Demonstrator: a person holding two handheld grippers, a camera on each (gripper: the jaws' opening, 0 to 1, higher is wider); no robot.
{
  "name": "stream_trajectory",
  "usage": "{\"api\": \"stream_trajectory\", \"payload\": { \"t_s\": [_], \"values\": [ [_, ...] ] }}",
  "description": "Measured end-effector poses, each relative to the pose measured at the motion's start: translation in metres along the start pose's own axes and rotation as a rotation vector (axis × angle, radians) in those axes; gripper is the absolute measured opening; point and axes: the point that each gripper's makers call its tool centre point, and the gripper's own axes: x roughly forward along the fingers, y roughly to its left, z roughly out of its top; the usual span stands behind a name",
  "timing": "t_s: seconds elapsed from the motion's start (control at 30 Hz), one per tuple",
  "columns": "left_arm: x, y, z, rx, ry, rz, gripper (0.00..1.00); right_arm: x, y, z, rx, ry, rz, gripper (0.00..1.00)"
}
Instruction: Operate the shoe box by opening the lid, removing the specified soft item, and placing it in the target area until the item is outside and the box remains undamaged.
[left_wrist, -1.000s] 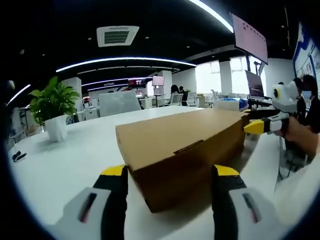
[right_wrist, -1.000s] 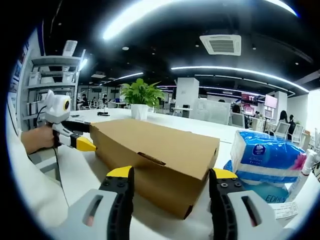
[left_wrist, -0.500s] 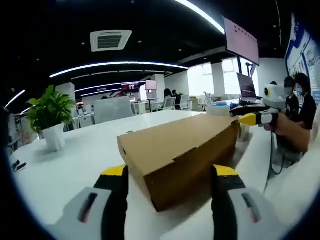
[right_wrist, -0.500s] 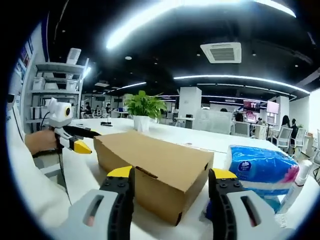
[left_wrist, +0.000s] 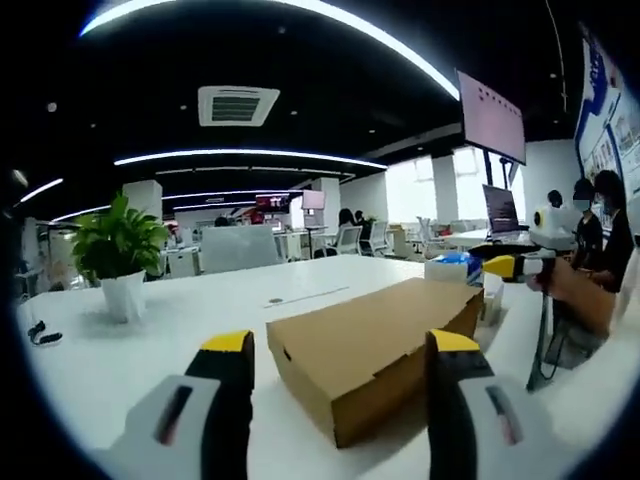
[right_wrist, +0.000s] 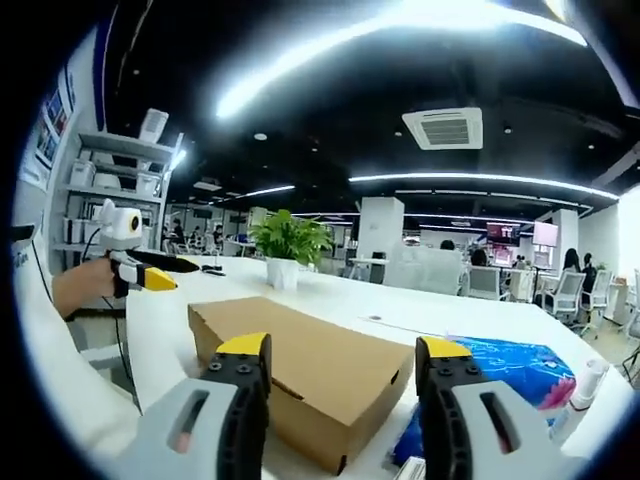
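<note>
Compared with a second ago, both cameras sit farther back from the closed cardboard shoe box, which looks smaller in each view; its lid is still shut and it lies flat on the white counter as before. In the left gripper view, the left gripper has its yellow-tipped jaws set wide apart and holding nothing, with the near corner of the box between and beyond them. The right gripper, held in a person's hand, now hangs apart from the far end of the box, where earlier it was right at it.

In the right gripper view, the right gripper's own jaws are likewise spread wide and empty, the box ahead of them. The left gripper, gripped by a hand, floats off the box's far end. A blue pack of tissues lies just beside the box, near the counter's edge.

A potted green plant in a white pot stands farther back on the counter. Around it is an open office with a dark ceiling, long light strips, a ceiling air vent, a hanging screen and shelving.
</note>
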Motion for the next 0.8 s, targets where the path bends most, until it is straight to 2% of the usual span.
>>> {"api": "stream_trajectory", "payload": {
  "t_s": [0.1, 0.2, 0.27, 0.4, 0.53, 0.67, 0.8],
  "values": [
    [-0.002, 0.002, 0.006, -0.022, -0.025, -0.015, 0.69, 0.000, -0.001, 0.005, 0.005, -0.015, 0.013, 0.62],
    [-0.005, 0.001, 0.013, 0.023, -0.072, -0.036, 0.64, -0.001, -0.002, 0.010, 0.000, -0.027, 0.013, 0.62],
    [-0.006, 0.000, 0.013, 0.025, -0.057, -0.036, 0.64, -0.002, -0.002, 0.014, 0.005, -0.045, 0.022, 0.62],
    [-0.006, -0.003, 0.018, 0.010, -0.056, -0.056, 0.72, -0.003, -0.002, 0.014, 0.011, -0.042, 0.037, 0.64],
    [-0.007, -0.002, 0.016, 0.021, -0.044, -0.059, 0.73, -0.005, -0.005, 0.019, 0.002, -0.056, 0.036, 0.64],
    [-0.010, 0.009, 0.015, 0.059, -0.031, -0.019, 0.73, -0.006, -0.009, 0.022, -0.031, -0.060, 0.031, 0.64],
    [-0.016, 0.022, 0.018, 0.033, -0.044, 0.000, 0.73, -0.008, -0.014, 0.023, -0.087, -0.060, 0.023, 0.63]
  ]
}}
